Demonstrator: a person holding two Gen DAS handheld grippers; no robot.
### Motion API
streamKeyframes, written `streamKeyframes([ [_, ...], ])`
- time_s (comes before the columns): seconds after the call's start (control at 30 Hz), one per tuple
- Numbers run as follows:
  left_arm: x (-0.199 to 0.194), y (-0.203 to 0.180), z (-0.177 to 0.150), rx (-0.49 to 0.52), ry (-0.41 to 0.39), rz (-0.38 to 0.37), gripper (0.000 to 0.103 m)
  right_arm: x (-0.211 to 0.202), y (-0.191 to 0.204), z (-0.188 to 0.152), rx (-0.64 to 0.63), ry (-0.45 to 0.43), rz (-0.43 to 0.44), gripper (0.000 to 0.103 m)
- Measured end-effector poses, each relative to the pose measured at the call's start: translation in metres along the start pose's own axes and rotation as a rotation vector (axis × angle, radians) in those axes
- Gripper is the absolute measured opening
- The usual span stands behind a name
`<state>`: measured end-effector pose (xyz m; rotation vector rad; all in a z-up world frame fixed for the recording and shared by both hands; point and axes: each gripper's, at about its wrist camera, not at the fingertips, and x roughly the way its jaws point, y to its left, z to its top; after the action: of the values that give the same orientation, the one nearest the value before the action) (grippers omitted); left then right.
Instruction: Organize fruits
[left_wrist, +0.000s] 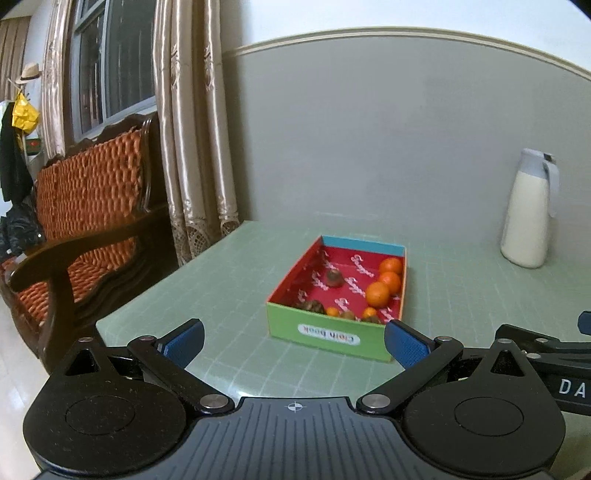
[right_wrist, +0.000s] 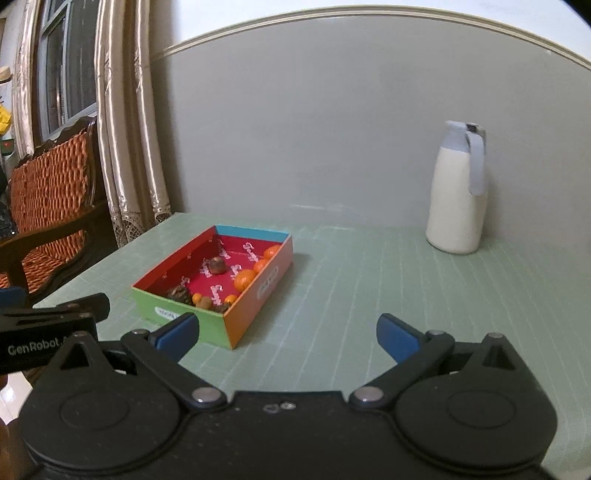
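Left gripper (left_wrist: 294, 341) and right gripper (right_wrist: 287, 334): jaws wide apart, nothing between them, above the table's (right_wrist: 369, 295) near edge. White jug (right_wrist: 456, 199) at far right edge. Box (right_wrist: 255, 295) mid-table, toward left edge, holds oranges (left_wrist: 377, 293) and brown fruits (left_wrist: 334, 277).

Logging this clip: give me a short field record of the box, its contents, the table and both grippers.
box: open colourful cardboard box on the green table
contents: three larger oranges along one wall, small orange fruits and brown fruits elsewhere inside
other item: white jug near the wall
left gripper: open, empty, short of the box
right gripper: open, empty, short of the box
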<state>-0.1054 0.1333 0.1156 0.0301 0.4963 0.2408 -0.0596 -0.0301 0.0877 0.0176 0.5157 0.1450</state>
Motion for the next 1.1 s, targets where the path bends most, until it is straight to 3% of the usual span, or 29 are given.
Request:
streamKeyframes([
  [0.6,-0.005,-0.006,-0.008,0.02,0.019,0.007,0.103,-0.013,0.002,-0.01,0.035,0.002,-0.059,0.103],
  [1.1,-0.004,-0.001,-0.012,0.015,0.02,0.014,0.103,-0.009,0.005,-0.013,0.027,0.012,-0.046,0.103],
])
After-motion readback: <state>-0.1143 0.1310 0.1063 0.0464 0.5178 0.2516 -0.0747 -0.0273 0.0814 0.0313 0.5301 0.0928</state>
